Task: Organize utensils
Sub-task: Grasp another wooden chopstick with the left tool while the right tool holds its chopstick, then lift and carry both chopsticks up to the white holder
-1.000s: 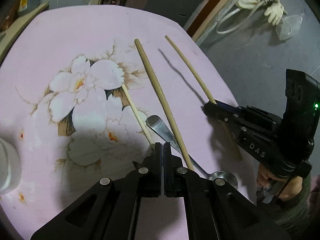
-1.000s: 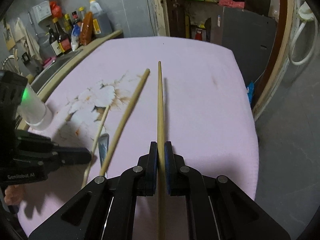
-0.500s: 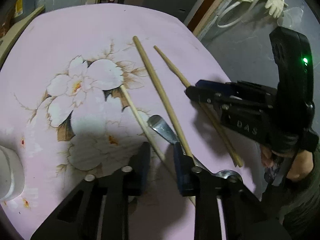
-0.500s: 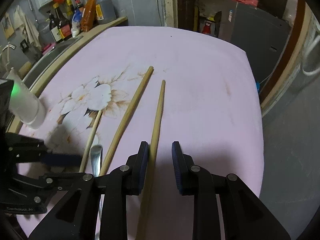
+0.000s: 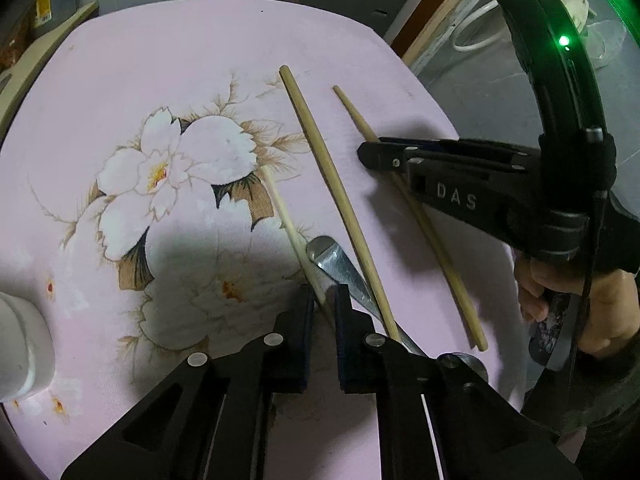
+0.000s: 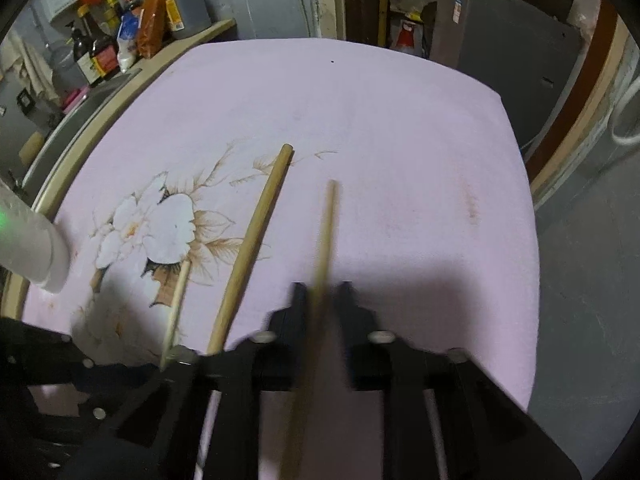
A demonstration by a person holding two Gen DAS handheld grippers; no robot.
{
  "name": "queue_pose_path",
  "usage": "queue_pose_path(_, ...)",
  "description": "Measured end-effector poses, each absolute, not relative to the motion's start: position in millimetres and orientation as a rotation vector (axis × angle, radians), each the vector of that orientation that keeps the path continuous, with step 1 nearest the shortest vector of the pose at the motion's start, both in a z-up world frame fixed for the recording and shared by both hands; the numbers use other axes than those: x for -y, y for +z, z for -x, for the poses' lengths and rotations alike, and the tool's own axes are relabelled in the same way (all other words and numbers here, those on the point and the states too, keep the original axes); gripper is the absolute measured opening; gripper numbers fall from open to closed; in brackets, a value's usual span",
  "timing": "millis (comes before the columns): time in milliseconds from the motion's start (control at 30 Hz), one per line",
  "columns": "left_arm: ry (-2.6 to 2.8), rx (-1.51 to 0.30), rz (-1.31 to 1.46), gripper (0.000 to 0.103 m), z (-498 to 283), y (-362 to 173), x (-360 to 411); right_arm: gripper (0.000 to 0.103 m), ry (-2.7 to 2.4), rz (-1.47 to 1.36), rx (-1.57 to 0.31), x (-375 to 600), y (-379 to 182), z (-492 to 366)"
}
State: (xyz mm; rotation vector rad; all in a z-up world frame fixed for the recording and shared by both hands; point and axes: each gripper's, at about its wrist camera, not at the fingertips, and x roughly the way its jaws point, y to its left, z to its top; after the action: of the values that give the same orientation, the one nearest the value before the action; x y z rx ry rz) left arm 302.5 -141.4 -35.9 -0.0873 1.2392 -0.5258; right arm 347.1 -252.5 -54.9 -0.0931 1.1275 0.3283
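On the pink flowered bench [image 5: 200, 60], four utensils are lying roughly side by side, which reads as sorting in progress. The thick wooden stick [image 5: 332, 184] is resting in the middle; to its right the thin chopstick [image 5: 436, 240] is lying flat on the cloth, passing under the right gripper [image 6: 322, 292]. Its fingers [image 6: 298, 300] are standing spread on either side of the chopstick with clear gaps, so they are gripping nothing; I judge the chopstick is being left there on purpose, parallel to the thick stick.

The left gripper [image 5: 322, 296] is reaching for the second chopstick [image 5: 284, 212], whose near end is running between its fingers [image 5: 306, 304]. They are parted but narrow, and whether they are touching the wood I cannot tell. Just beside that chopstick, the metal spoon [image 5: 340, 264] is lying with its handle pointing up the bench and its bowl partly hidden by the gripper body.

Only the left wrist view is showing the spoon clearly and the whole thin chopstick down to its near end. The right wrist view, blurred close in, is showing instead the bottles [image 6: 120, 32] on the shelf beyond the bench. A white cup [image 5: 20, 344] is sitting at the left edge.
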Motion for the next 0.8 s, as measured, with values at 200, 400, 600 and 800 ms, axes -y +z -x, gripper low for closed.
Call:
queue_pose_path(200, -0.588, -1.205, 0.200, 0.002, -292, -39, 131, 0.004, 0.374, -0.126, -1.074, 267, -51, -324)
queue_pose_path(400, -0.598, -1.049, 0.215, 0.002, -259, -18, 106, 0.004, 0.421, -0.114, -0.834, 272, -22, -263)
queue_pose_path(600, -0.542, -0.753, 0.215, 0.002, -219, 8, 90, 0.004, 0.444, -0.195, -0.547, 279, -1, -208)
queue_pose_path(800, -0.457, -0.540, 0.230, 0.002, -201, 32, 76, 0.004, 0.430, -0.217, -0.369, 264, 13, -185)
